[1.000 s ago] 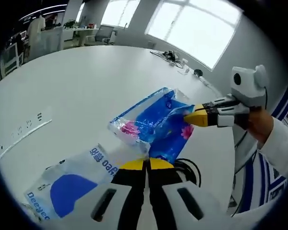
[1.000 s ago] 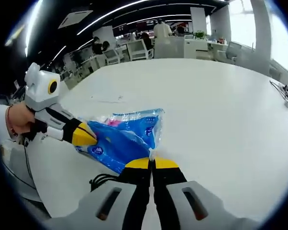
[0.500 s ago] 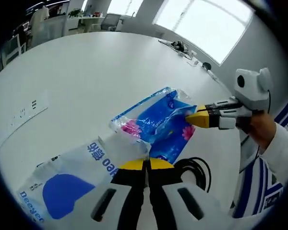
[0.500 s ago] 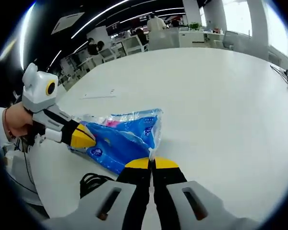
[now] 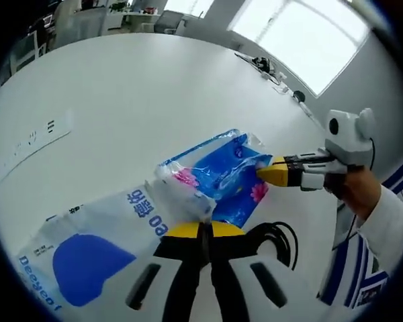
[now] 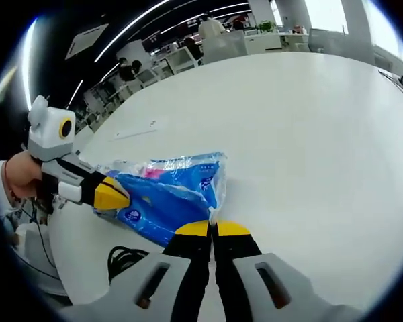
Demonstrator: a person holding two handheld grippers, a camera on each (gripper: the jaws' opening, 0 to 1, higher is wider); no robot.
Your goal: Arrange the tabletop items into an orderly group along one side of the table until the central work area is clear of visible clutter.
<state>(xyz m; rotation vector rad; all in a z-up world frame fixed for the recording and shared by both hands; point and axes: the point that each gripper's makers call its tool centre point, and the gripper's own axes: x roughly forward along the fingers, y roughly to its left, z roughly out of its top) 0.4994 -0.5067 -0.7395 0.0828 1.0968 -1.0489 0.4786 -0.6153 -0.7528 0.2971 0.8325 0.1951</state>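
Left gripper and right gripper each pinch the blue tissue pack above the white table.

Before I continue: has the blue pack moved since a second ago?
Yes, slightly. In the right gripper view the pack has drawn rightward, away from the black cable lying on the table.

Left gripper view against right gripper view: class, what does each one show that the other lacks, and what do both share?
Left gripper view: a white pack with blue print at the near left, windows and a striped sleeve. Right gripper view: office desks with people beyond the table. Both: the blue plastic pack on the white table, pinched at opposite ends by the left claw and the right claw, and a black cable.
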